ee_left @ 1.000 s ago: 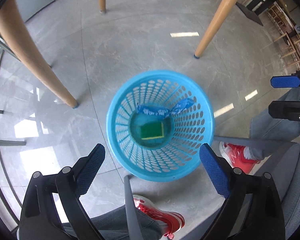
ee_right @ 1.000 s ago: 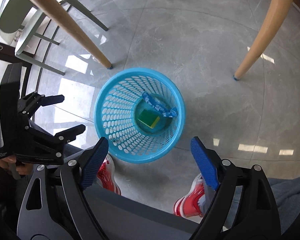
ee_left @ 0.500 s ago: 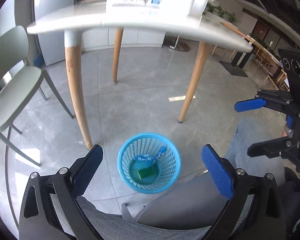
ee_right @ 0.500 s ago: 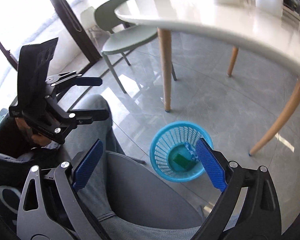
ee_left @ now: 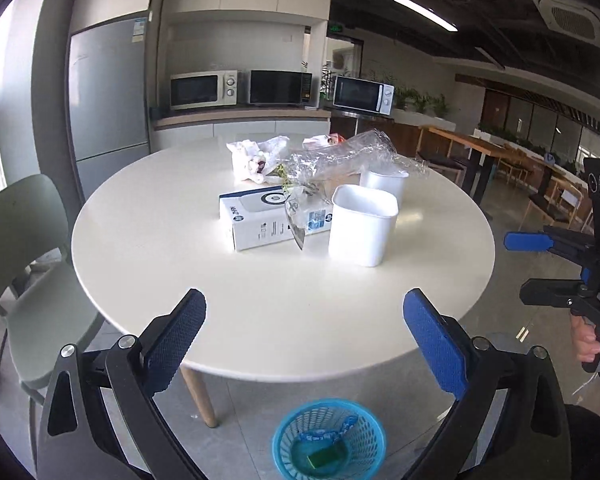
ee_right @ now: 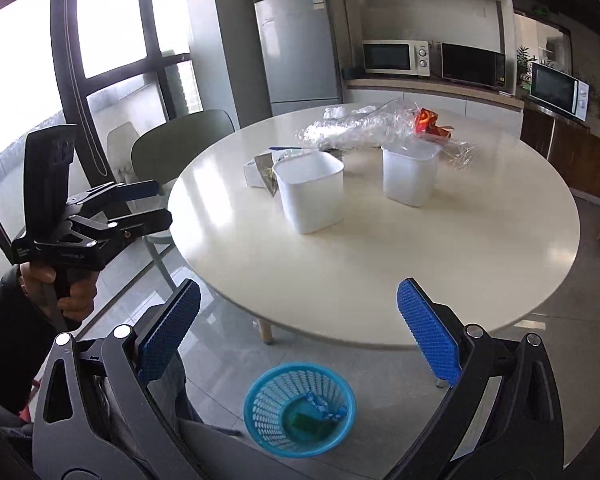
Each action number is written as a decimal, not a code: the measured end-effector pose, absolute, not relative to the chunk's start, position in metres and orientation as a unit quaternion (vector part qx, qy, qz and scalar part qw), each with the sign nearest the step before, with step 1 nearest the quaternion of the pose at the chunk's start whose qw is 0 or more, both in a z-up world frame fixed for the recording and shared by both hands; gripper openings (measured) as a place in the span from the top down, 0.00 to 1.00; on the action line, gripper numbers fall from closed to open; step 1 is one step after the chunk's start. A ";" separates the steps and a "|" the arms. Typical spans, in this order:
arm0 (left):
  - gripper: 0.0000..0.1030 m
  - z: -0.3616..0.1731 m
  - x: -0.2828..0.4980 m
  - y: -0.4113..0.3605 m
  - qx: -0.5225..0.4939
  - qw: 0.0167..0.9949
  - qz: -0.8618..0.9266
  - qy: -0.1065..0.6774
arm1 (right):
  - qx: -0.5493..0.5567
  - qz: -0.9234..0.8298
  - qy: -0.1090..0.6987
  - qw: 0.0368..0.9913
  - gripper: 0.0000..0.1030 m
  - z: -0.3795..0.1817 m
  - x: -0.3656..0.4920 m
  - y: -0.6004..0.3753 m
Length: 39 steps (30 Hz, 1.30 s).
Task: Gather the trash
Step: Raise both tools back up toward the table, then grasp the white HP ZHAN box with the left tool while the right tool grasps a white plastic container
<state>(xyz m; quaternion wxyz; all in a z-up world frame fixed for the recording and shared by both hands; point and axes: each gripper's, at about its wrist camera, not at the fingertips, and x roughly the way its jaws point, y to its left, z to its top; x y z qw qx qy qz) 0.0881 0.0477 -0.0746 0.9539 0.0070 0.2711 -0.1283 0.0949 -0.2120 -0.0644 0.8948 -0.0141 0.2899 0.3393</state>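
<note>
A blue mesh basket (ee_left: pixel 329 438) stands on the floor below the table edge and holds a green sponge (ee_left: pixel 326 456) and a blue wrapper (ee_left: pixel 328 432); it also shows in the right wrist view (ee_right: pixel 300 408). On the round white table (ee_left: pixel 180 248) lie a white box (ee_left: pixel 260 216), crumpled clear plastic (ee_left: pixel 340 160), a white bag (ee_left: pixel 252 158) and a red wrapper (ee_right: pixel 426 120). My left gripper (ee_left: pixel 304 340) is open and empty, short of the table's near edge. My right gripper (ee_right: pixel 298 330) is open and empty too.
Two white tubs (ee_left: pixel 362 224) (ee_left: pixel 384 184) stand on the table. A green chair (ee_left: pixel 16 240) is at the left. Wooden table legs (ee_left: pixel 198 396) stand near the basket. A fridge (ee_left: pixel 108 96) and microwaves (ee_left: pixel 204 89) line the back wall.
Both grippers have risen and tilted up from looking down into the basket to facing the tabletop. The basket now sits low in both views. Both stay open.
</note>
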 end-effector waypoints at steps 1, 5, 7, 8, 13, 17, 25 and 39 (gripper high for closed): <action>0.06 -0.075 0.099 0.046 0.014 0.952 -0.141 0.272 | -0.014 0.340 0.288 0.895 0.08 -0.062 0.101 -0.210; 0.06 -0.076 0.134 0.043 0.054 0.939 -0.195 0.280 | -0.036 0.344 0.276 0.897 0.08 -0.075 0.122 -0.183; 0.06 -0.072 0.146 0.043 0.091 0.937 -0.193 0.276 | -0.049 0.348 0.274 0.895 0.08 -0.076 0.131 -0.171; 0.06 -0.068 0.152 0.045 0.110 0.936 -0.192 0.274 | -0.052 0.346 0.274 0.896 0.08 -0.072 0.136 -0.169; 0.06 -0.056 0.190 0.062 0.169 0.918 -0.222 0.283 | -0.053 0.341 0.280 0.896 0.08 -0.068 0.155 -0.156; 0.06 -0.066 0.228 0.068 0.181 0.879 -0.283 0.340 | -0.054 0.330 0.298 0.894 0.08 -0.070 0.178 -0.145; 0.06 -0.086 0.260 0.063 0.258 0.842 -0.309 0.360 | -0.051 0.325 0.321 0.888 0.08 -0.077 0.205 -0.130; 0.06 -0.082 0.316 0.053 0.293 0.781 -0.370 0.410 | -0.023 0.321 0.363 0.874 0.25 -0.089 0.216 -0.126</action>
